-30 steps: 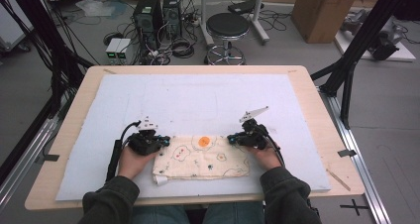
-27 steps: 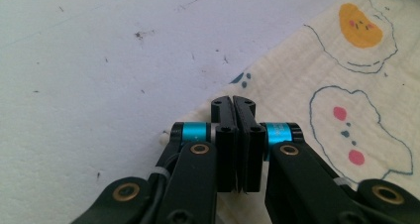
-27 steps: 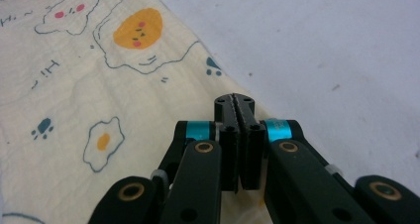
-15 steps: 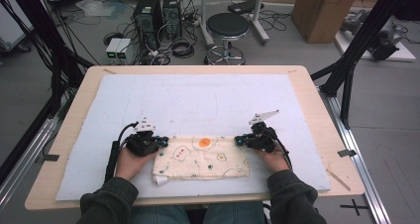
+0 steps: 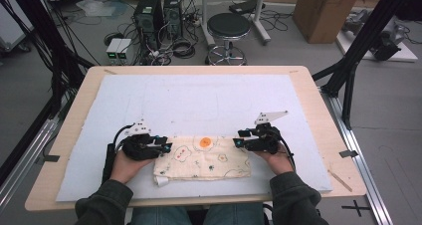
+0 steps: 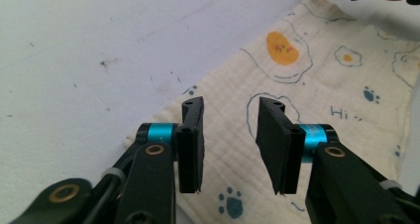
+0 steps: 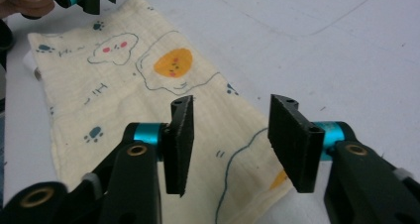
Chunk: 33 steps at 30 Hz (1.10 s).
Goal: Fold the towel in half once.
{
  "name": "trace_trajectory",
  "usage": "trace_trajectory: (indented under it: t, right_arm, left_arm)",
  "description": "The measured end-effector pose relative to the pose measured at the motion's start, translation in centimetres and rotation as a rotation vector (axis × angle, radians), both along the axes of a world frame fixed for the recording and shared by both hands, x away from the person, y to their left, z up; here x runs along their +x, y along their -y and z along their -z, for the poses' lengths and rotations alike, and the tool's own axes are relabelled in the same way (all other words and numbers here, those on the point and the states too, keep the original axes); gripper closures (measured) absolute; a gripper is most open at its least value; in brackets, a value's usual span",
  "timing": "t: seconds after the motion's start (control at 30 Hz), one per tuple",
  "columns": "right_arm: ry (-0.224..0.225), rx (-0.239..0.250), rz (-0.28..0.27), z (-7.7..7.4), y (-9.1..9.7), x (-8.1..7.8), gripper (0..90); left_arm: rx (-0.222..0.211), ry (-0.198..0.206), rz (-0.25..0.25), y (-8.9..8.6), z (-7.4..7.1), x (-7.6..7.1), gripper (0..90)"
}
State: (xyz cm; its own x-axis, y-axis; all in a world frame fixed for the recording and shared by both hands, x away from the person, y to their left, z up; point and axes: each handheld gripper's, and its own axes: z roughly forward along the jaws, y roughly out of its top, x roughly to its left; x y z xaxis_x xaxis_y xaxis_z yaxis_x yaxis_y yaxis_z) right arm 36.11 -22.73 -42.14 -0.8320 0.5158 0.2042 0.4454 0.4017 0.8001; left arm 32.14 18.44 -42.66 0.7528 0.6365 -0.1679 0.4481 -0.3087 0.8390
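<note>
The printed cloth [image 5: 203,158] lies folded into a flat strip near the front edge of the table [image 5: 318,93], on the white mat [image 5: 209,100], one gripper at each short end. The left gripper [image 6: 229,149] and the right gripper [image 7: 233,144] have just been opening; their jaws now stand apart above the fabric with nothing pinched between them. This fold looks finished and released; what seems left is another fold, or smoothing the curled front-left corner.
</note>
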Motion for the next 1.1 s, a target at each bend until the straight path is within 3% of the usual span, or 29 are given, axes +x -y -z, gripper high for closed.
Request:
trace_trajectory:
  t: [0.3, 0.37, 1.1]
  right_arm:
    - [0.028, -0.002, 0.017, -0.9, -0.1, -0.5, 30.5]
    - [0.041, 0.007, 0.027, -1.1, -0.1, -0.5, 28.1]
    - [0.054, -0.016, 0.048, -1.2, 0.0, -0.4, 23.6]
  left_arm:
    - [-0.032, 0.028, -0.006, -0.5, -0.9, -0.3, 47.5]
    - [-0.017, 0.030, -0.010, -0.4, -0.8, -0.3, 46.6]
    - [-0.020, 0.044, -0.019, -0.4, -1.0, -0.4, 42.7]
